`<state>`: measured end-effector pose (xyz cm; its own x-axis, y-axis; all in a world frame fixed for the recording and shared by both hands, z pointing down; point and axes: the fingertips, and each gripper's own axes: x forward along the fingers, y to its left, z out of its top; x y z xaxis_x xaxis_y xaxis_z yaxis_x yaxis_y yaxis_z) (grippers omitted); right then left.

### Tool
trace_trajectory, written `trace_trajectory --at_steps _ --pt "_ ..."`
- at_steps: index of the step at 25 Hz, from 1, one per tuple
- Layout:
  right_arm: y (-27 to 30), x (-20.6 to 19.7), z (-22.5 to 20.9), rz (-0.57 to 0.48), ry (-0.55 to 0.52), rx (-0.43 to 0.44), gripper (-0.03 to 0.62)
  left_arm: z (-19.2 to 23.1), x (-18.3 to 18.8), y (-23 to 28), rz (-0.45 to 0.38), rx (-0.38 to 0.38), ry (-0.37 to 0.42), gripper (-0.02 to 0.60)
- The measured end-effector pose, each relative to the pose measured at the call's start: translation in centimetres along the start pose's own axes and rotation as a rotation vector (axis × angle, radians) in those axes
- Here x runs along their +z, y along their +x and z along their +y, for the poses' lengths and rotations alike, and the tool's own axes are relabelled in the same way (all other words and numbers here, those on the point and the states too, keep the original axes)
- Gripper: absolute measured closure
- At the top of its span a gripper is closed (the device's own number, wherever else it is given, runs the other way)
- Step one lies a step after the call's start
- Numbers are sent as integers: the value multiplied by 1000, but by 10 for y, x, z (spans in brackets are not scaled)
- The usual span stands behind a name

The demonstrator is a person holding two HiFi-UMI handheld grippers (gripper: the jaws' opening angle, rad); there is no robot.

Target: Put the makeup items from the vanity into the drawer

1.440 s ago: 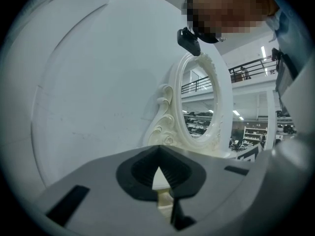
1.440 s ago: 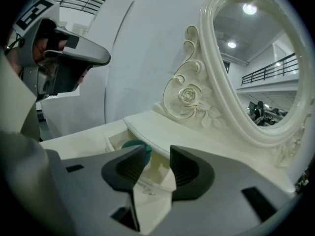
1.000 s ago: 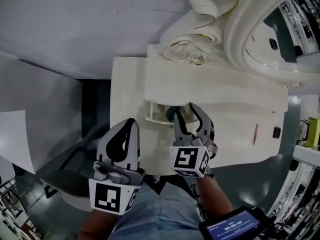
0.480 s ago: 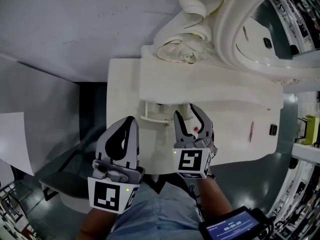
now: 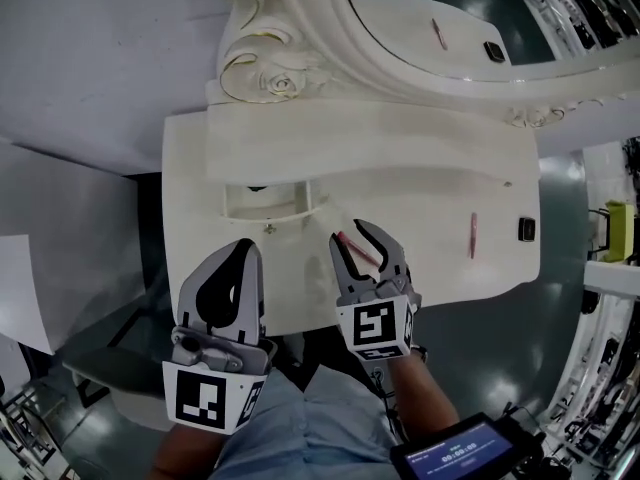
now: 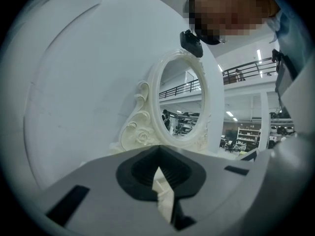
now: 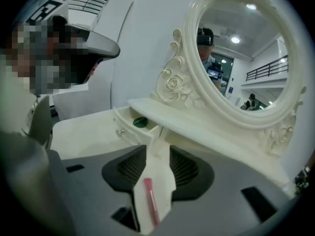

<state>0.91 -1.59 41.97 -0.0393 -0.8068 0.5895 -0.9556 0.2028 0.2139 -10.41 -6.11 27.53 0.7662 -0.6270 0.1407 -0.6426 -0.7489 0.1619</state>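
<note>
The white vanity (image 5: 430, 183) has a small drawer (image 5: 262, 211) standing open at its left; in the right gripper view a green item (image 7: 140, 122) lies inside the drawer (image 7: 127, 128). A thin pink makeup stick (image 5: 362, 251) lies on the vanity top in front of the drawer. My right gripper (image 5: 353, 234) straddles that stick (image 7: 150, 203). Its jaws have just been closing, but a gap shows on both sides of the stick, so the gripper (image 7: 158, 150) is open. My left gripper (image 5: 247, 250) hovers shut and empty at the vanity's front edge, left of the right one.
A second pink stick (image 5: 473, 235) and a small dark item (image 5: 526, 230) lie on the vanity top to the right. The oval mirror (image 5: 440, 18) with its carved frame rises behind. A wall runs along the left, and a handheld screen (image 5: 465, 450) sits near my right arm.
Both grippers have drawn back from the open drawer toward the vanity's front. The right one now has the pink stick between narrower jaws. The left one stayed shut.
</note>
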Motion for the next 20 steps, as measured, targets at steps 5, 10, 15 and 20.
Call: trace_trajectory --at_steps 5,10,15,20 --pt "-3 -49 7 44 28 121 451 -27 -23 0 45 18 3 581" --pt "0 -87 7 95 48 217 468 -41 -42 6 77 49 -3 581" --pt "4 -109 5 122 68 283 504 -54 -54 14 90 63 -6 581" --pt "4 -111 7 107 43 324 549 -57 -57 16 87 92 -2 581"
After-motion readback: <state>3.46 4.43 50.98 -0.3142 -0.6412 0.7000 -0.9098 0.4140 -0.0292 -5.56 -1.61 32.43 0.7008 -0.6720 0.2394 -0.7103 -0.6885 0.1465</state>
